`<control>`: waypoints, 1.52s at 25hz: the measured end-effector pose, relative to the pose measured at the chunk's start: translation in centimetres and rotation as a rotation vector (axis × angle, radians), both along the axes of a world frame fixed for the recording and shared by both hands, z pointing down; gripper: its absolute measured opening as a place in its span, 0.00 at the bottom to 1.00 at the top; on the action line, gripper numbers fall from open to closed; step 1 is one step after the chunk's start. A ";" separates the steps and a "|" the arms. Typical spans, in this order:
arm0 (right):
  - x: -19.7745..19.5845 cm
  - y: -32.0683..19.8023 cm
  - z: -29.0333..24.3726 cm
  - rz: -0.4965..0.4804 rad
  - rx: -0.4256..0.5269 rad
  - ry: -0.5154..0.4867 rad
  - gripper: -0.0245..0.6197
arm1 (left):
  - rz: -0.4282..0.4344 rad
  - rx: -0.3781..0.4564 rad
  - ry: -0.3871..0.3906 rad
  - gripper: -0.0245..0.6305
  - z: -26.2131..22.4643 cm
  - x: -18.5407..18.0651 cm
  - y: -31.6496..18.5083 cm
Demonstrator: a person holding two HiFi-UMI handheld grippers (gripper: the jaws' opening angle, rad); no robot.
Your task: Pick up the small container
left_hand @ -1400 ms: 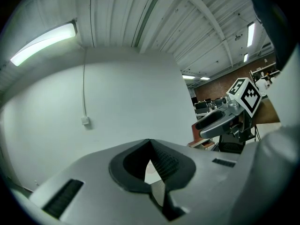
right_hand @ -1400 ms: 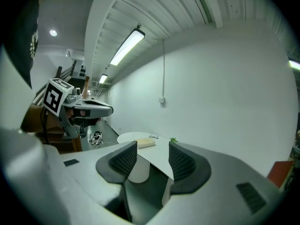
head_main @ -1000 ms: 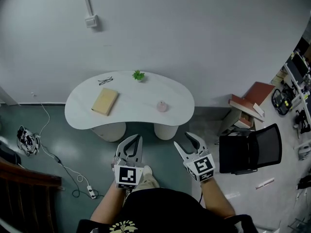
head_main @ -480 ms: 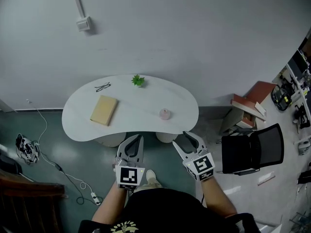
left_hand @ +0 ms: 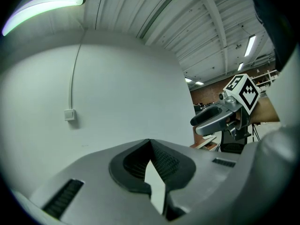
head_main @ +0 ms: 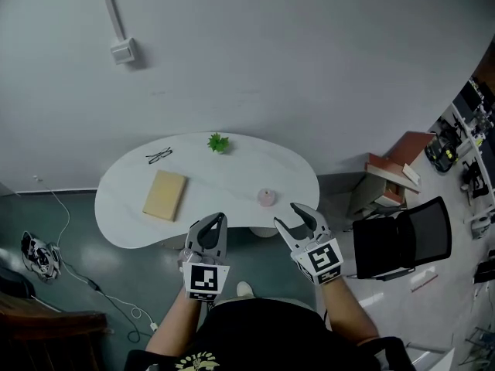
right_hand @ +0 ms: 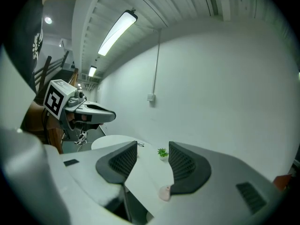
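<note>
The small pink container (head_main: pixel 266 198) stands on the right part of the white kidney-shaped table (head_main: pixel 224 180), near its front edge. My right gripper (head_main: pixel 294 216) hovers open just in front of and to the right of it, off the table edge. In the right gripper view the container (right_hand: pixel 165 192) shows low, by the right jaw of my right gripper (right_hand: pixel 152 154). My left gripper (head_main: pixel 218 219) is held at the table's front edge with its jaws shut and empty. The left gripper view shows the closed left gripper (left_hand: pixel 150 144) and bare wall behind.
A tan book (head_main: pixel 165 195), glasses (head_main: pixel 159 155) and a small green plant (head_main: pixel 218 141) lie on the table. A black chair (head_main: pixel 402 238) and a stand with books (head_main: pixel 394 168) are at the right. Cables (head_main: pixel 69 253) run over the floor at the left.
The person has stepped toward the table. Both grippers now reach its front edge, and the right one is closer to the pink container. Jaw states are unchanged.
</note>
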State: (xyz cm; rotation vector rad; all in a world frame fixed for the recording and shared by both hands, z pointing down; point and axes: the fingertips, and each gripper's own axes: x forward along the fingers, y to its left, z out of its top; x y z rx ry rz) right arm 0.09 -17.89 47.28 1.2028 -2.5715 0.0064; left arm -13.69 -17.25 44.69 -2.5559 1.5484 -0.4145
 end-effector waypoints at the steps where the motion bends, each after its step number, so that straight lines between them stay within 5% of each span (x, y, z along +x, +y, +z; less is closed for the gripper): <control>1: -0.4 -0.5 0.1 0.003 -0.001 0.005 0.35 | 0.005 0.000 0.002 0.04 0.1 -0.3 -0.5; 8: -1.8 -2.2 0.6 0.015 -0.029 0.038 0.35 | 0.037 0.021 0.050 0.04 -0.2 -1.1 -3.1; 19: -1.2 -5.1 2.3 0.017 -0.039 0.062 0.35 | 0.054 -0.010 0.025 0.04 0.7 -0.4 -6.0; 38: -0.8 -16.9 16.4 -0.157 -0.250 0.103 0.35 | -0.013 -0.052 0.013 0.04 2.5 1.4 -18.2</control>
